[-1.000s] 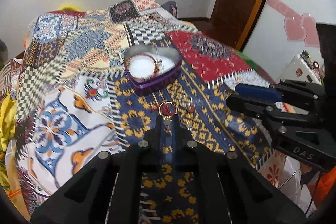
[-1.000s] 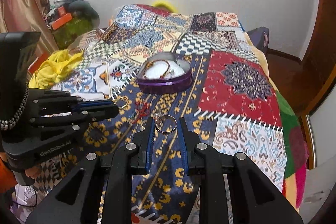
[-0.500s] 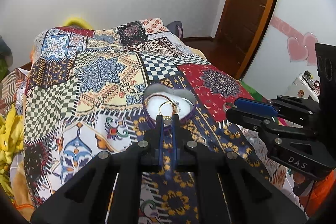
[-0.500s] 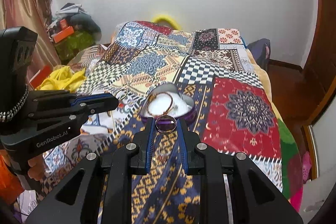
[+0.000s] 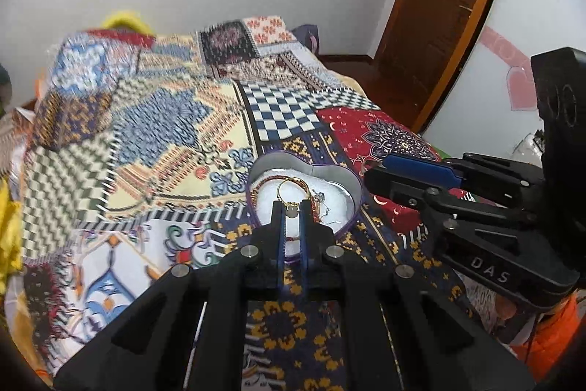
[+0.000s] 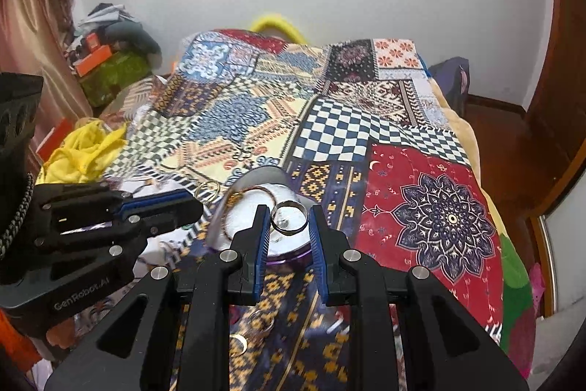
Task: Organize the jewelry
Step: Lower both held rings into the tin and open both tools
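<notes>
At centre frame, the left gripper has its jaws clenched on a gold ring and the right gripper grips a silver ring, both poised above the heart-shaped box on the bed; each should next lower and release.

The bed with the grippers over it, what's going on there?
A person is sorting jewelry with two handheld grippers. The left gripper pinches a gold ring above the heart-shaped tin, which sits on the patchwork bedspread and already holds a bracelet. The right gripper has a silver ring between its fingers, also near the tin, though its grip looks loose. A few more pieces lie on the bedspread near the camera.
</notes>
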